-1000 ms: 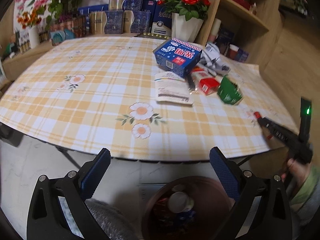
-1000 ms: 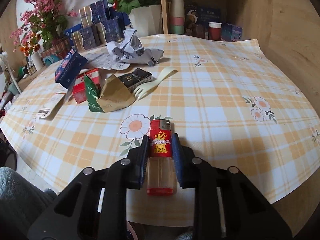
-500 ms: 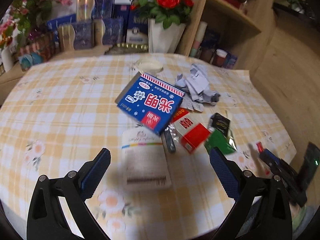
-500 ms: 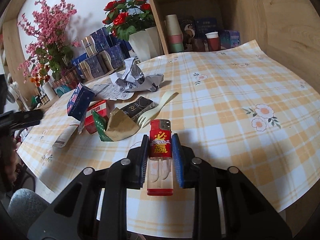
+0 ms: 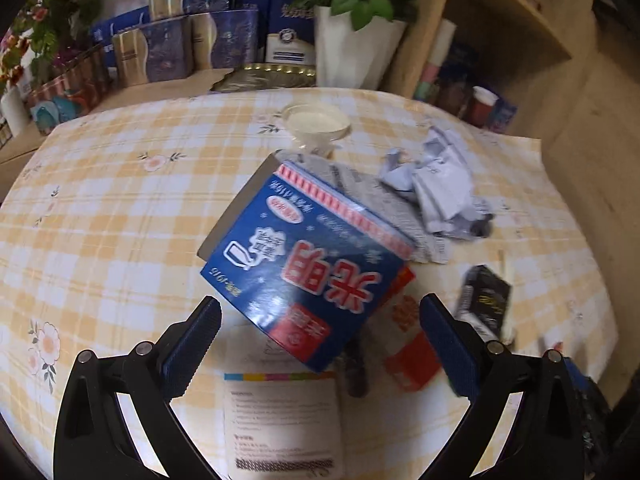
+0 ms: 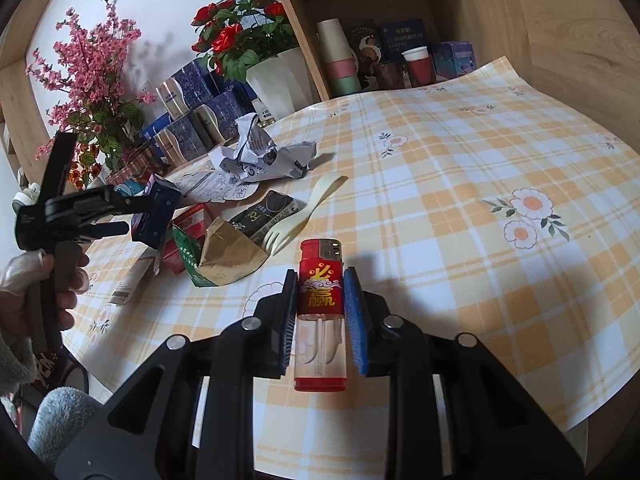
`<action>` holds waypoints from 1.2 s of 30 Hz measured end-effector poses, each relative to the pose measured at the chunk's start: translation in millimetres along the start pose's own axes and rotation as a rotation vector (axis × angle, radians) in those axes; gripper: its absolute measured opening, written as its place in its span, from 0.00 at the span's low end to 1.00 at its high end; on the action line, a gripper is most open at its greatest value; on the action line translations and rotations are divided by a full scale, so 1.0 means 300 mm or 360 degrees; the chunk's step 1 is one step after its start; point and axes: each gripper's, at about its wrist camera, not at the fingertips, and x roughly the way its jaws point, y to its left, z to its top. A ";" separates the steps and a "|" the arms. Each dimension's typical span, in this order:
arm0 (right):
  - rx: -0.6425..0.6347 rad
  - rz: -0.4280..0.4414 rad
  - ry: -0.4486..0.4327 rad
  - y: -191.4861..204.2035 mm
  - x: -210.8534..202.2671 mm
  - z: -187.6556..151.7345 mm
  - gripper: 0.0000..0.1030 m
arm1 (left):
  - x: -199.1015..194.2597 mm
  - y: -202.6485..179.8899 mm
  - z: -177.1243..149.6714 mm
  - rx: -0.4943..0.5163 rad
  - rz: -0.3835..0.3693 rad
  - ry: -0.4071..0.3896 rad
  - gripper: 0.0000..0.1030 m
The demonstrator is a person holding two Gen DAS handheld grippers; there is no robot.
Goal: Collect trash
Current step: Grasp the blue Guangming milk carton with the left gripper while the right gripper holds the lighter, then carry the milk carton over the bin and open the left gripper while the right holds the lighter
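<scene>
My left gripper point(image 5: 320, 322) is open, its wide jaws on either side of the near corner of a blue carton point(image 5: 308, 264) that lies tilted on the trash pile; the pads do not press it. The right wrist view shows the same left gripper point(image 6: 126, 214) reaching the blue carton point(image 6: 156, 216) from the left, held by a hand point(image 6: 24, 280). My right gripper point(image 6: 321, 280) is shut on a red lighter point(image 6: 322, 300) and holds it above the checked tablecloth point(image 6: 460, 200).
Around the carton lie a white leaflet point(image 5: 280, 420), a red box point(image 5: 408, 352), a black packet point(image 5: 484, 300), crumpled paper point(image 5: 436, 192) and a white bowl point(image 5: 316, 122). A plastic fork point(image 6: 296, 216) and a torn brown-green pack point(image 6: 228, 256) lie ahead of the lighter. Shelves, boxes and flower pots stand behind.
My left gripper has travelled from above the bin at the table's edge forward over the table to the blue carton. The right gripper keeps the lighter and has tilted slightly.
</scene>
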 end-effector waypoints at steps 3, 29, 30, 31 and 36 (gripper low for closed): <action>-0.0022 0.0005 0.0005 0.005 0.003 -0.002 0.26 | 0.006 0.044 0.005 -0.0199 -0.0096 0.0027 0.94; -0.0022 -0.0003 -0.0008 0.003 0.009 0.007 0.26 | -0.097 0.046 0.117 -0.0521 -0.0119 -0.0055 0.78; -0.0029 0.0000 -0.0016 0.007 0.004 0.008 0.26 | -0.127 0.033 0.113 -0.0472 -0.0128 -0.0067 0.78; -0.0042 0.0002 -0.0025 0.012 -0.002 0.009 0.26 | -0.170 0.015 0.102 -0.0397 -0.0130 -0.0081 0.78; -0.0135 0.0014 -0.0071 0.061 -0.052 0.002 0.26 | -0.344 -0.067 -0.001 -0.0063 -0.0152 -0.0141 0.78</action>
